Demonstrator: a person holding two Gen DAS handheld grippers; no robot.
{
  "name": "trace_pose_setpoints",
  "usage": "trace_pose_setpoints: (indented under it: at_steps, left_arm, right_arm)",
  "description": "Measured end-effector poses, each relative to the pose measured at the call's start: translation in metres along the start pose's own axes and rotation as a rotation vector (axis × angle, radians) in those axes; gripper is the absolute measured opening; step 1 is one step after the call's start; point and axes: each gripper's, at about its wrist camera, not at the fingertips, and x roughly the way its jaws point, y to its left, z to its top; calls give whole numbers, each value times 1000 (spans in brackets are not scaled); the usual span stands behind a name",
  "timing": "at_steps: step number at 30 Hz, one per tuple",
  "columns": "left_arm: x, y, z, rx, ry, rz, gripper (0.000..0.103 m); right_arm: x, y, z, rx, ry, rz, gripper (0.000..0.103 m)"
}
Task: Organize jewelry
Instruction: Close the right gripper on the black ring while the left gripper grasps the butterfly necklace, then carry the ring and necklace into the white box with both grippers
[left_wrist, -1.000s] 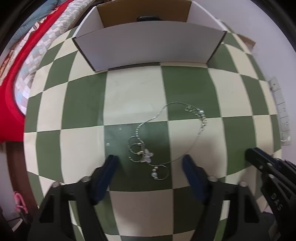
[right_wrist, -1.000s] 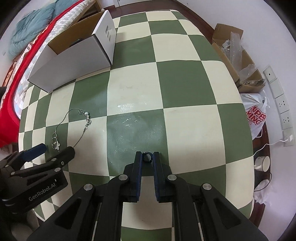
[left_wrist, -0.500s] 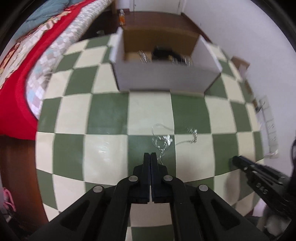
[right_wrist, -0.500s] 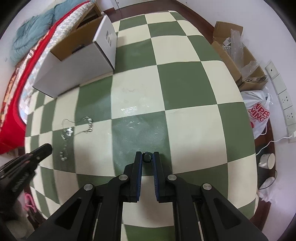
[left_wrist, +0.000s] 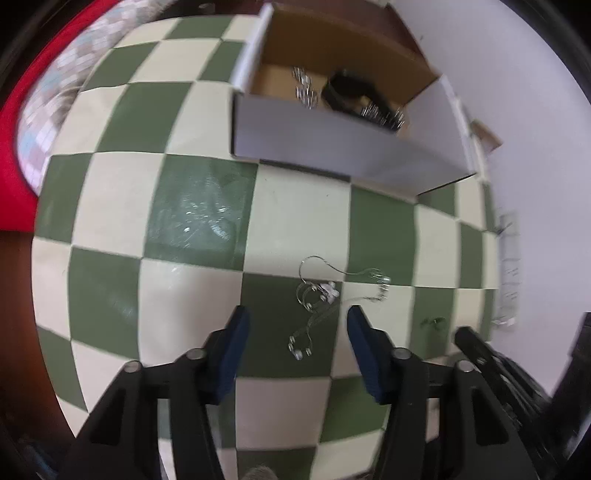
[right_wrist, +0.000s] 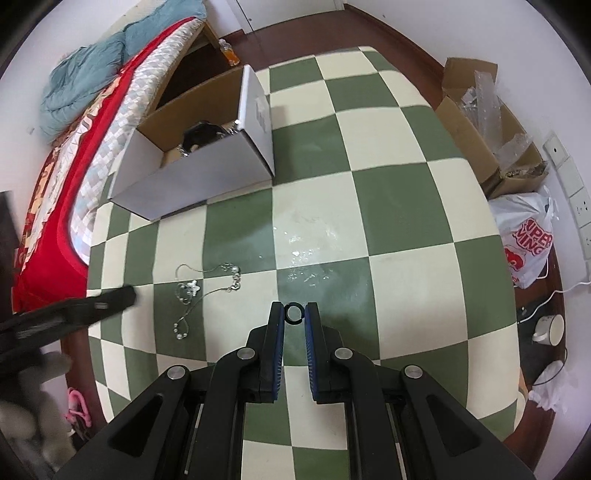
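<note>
A thin silver necklace (left_wrist: 325, 295) with a butterfly pendant and pearls lies on the green-and-cream checked table; it also shows in the right wrist view (right_wrist: 199, 295). My left gripper (left_wrist: 295, 325) is open, its fingers either side of the chain's near end, just above the table. My right gripper (right_wrist: 294, 314) is shut on a small black ring (right_wrist: 294, 313) held at its fingertips. A white cardboard box (left_wrist: 332, 147) at the back holds a black bracelet (left_wrist: 347, 92) and silvery pieces; the box also shows in the right wrist view (right_wrist: 207, 173).
A red quilted bed (right_wrist: 55, 192) runs along the table's left side. Beyond the right edge are a brown carton (right_wrist: 484, 147), a plastic bag (right_wrist: 528, 240), wall sockets and cups on the floor.
My left gripper went from open to shut and lifted, then opened again over the necklace. The necklace is more bunched than before. My right gripper kept the ring and rose a little.
</note>
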Motion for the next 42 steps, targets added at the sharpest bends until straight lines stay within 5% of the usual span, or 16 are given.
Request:
trace_pose_setpoints:
  at_steps: [5,12,13,15,17,19,21,29,32,36,42]
  left_arm:
    - [28,-30,5,80,47,73,61]
    - [38,-64,1,195,1,211,60]
    - [37,-68,-4,222,-26,234,50]
    - [32,-72,-12,257,-70,228,10]
    - [29,-68,-16,264,-69,222,8]
    - [23,-60,-21,252,-97,224,3]
    - [15,-50,-25,229,-115,214,3]
    - [-37,-5,-34,132,-186,161,3]
    - [-57,3,-39,120,-209,149,3]
    - [-69,-2,-33,131,-229,148,3]
    - [-64,-7,-21,143,-238,127,3]
  right_arm:
    - [15,-6,2,10,25,-17,0]
    - [21,-30,-1,88,46,17,0]
    - [21,-34,-1,105,47,25,1]
    - [22,-40,0,120,63,33,4]
    - [22,-42,2,127,59,45,14]
    - [21,-40,5,118,52,62,38]
    - [20,-35,11,104,46,83,46]
    - [44,2,29,8,74,73,45]
    - [54,15,30,-45,78,16,37]
    - [60,32,29,-138,48,-87,12]
    - [61,35,23,-164,21,-117,11]
